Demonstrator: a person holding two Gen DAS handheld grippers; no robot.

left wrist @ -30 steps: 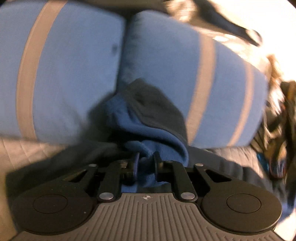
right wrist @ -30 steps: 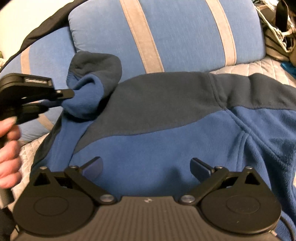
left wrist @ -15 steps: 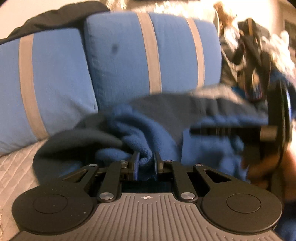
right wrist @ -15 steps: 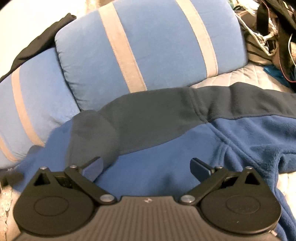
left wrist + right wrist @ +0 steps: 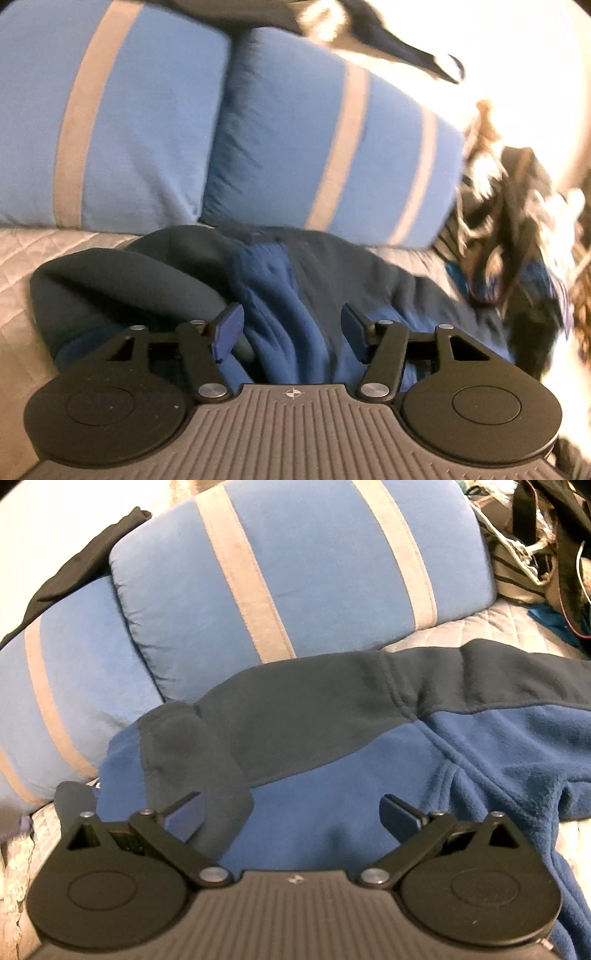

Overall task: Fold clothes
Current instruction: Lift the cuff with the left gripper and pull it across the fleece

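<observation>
A blue fleece jacket [image 5: 332, 805] with dark grey shoulder panels lies spread on a quilted bed. Its sleeve [image 5: 173, 749] is folded across the body at the left. My right gripper [image 5: 291, 812] is open and hovers just above the jacket's blue body, holding nothing. In the left wrist view the jacket [image 5: 280, 295] is bunched, with a dark grey fold [image 5: 122, 280] at the left. My left gripper [image 5: 291, 328] is open over the bunched blue fabric, which lies between the fingers without being pinched.
Two blue pillows with grey stripes [image 5: 295, 572] [image 5: 325, 140] lean against the back, right behind the jacket. A heap of dark clothes and straps [image 5: 546, 535] [image 5: 517, 229] lies at the right. Quilted grey bedding [image 5: 33, 251] shows at the left.
My left gripper has opened and let go of the blue sleeve it was holding. The sleeve now lies folded over the jacket. My right gripper stayed open above the jacket.
</observation>
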